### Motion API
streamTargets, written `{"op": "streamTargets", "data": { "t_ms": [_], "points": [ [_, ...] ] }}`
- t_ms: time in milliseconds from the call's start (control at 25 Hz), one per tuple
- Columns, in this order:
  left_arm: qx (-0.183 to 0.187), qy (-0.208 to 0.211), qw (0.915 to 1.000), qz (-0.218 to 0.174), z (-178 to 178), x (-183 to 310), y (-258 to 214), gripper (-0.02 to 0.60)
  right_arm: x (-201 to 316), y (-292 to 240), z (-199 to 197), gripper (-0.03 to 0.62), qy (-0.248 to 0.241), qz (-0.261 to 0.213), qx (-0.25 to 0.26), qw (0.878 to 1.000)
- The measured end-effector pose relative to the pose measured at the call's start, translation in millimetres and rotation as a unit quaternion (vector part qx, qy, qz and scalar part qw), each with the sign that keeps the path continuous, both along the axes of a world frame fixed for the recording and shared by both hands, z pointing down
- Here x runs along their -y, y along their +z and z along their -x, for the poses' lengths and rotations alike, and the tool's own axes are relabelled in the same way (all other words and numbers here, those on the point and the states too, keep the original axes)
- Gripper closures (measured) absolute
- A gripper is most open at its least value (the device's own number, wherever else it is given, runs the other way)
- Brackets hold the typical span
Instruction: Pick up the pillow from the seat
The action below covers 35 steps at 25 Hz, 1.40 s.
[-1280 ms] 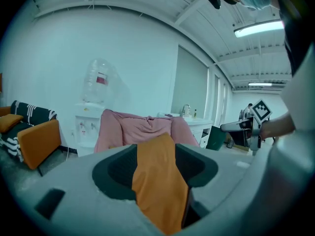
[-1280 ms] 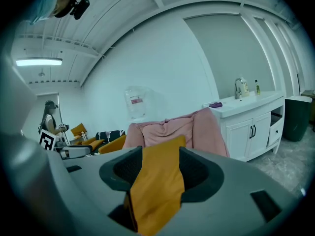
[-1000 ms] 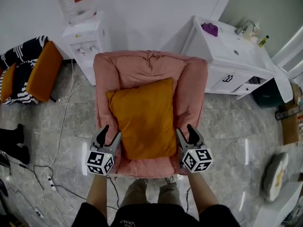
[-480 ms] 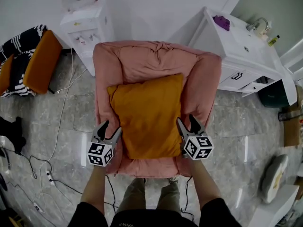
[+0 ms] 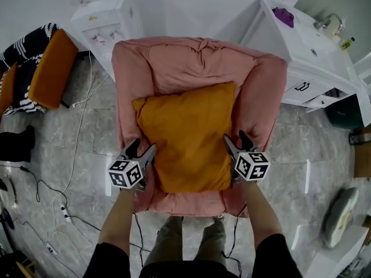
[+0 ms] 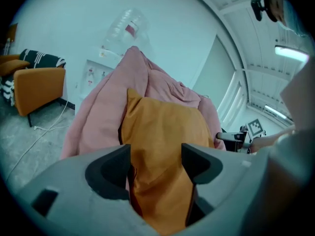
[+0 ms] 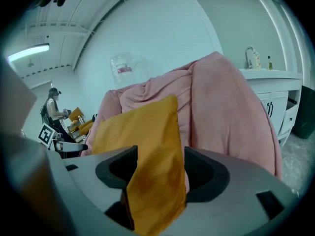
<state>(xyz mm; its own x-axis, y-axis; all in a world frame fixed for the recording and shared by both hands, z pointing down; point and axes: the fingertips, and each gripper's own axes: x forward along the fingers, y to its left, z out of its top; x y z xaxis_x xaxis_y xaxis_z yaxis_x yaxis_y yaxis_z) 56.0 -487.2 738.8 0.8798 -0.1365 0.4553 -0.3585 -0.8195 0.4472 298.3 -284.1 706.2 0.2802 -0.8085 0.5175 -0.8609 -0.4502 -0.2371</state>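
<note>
An orange pillow lies on the seat of a pink armchair and leans against its backrest. My left gripper is at the pillow's lower left edge and my right gripper at its lower right edge. In the left gripper view the pillow runs in between the jaws of the left gripper, which are opening wide around the fabric. In the right gripper view the pillow's edge stands between the jaws of the right gripper, also opening, with a gap on one side.
A white water dispenser stands behind the armchair on the left, a white sink cabinet on the right. An orange chair with a striped blanket is at far left. Cables trail over the grey floor.
Both grippers have moved forward along the armchair, so the pillow's side edges now sit between their jaws. Both pairs of jaws stand wider than before.
</note>
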Motion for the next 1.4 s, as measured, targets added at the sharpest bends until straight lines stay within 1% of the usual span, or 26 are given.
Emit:
{"op": "streamTargets", "data": {
  "t_ms": [200, 400, 600, 680, 800, 1040, 1160, 1400],
  "points": [
    [-0.004, -0.001, 0.9994, 0.035, -14, 6, 18, 0.256, 11, 15, -8, 0.298, -0.005, -0.031, 0.051, 0.998],
    [-0.017, -0.004, 0.9977, 0.065, -28, 6, 31, 0.255, 16, 35, -11, 0.296, -0.01, -0.037, 0.087, 0.995],
    [-0.028, -0.004, 0.9968, 0.074, -39, 9, 36, 0.256, 22, 47, -12, 0.298, 0.0, -0.056, 0.127, 0.99],
    [-0.029, -0.008, 0.9967, 0.075, -41, 9, 38, 0.256, 23, 50, -11, 0.298, 0.007, -0.061, 0.134, 0.989],
    [-0.028, -0.016, 0.9964, 0.079, -40, 9, 39, 0.26, 23, 49, -5, 0.335, 0.011, -0.065, 0.136, 0.988],
    [-0.033, -0.04, 0.9936, 0.1, -36, 3, 34, 0.383, 15, 42, 7, 0.436, -0.004, -0.052, 0.127, 0.99],
    [-0.034, -0.052, 0.9927, 0.104, -32, 0, 31, 0.43, 8, 36, 15, 0.495, -0.008, -0.044, 0.12, 0.992],
    [-0.036, -0.056, 0.9921, 0.106, -18, -16, 20, 0.482, -12, 23, 31, 0.546, -0.01, -0.042, 0.11, 0.993]
  ]
}}
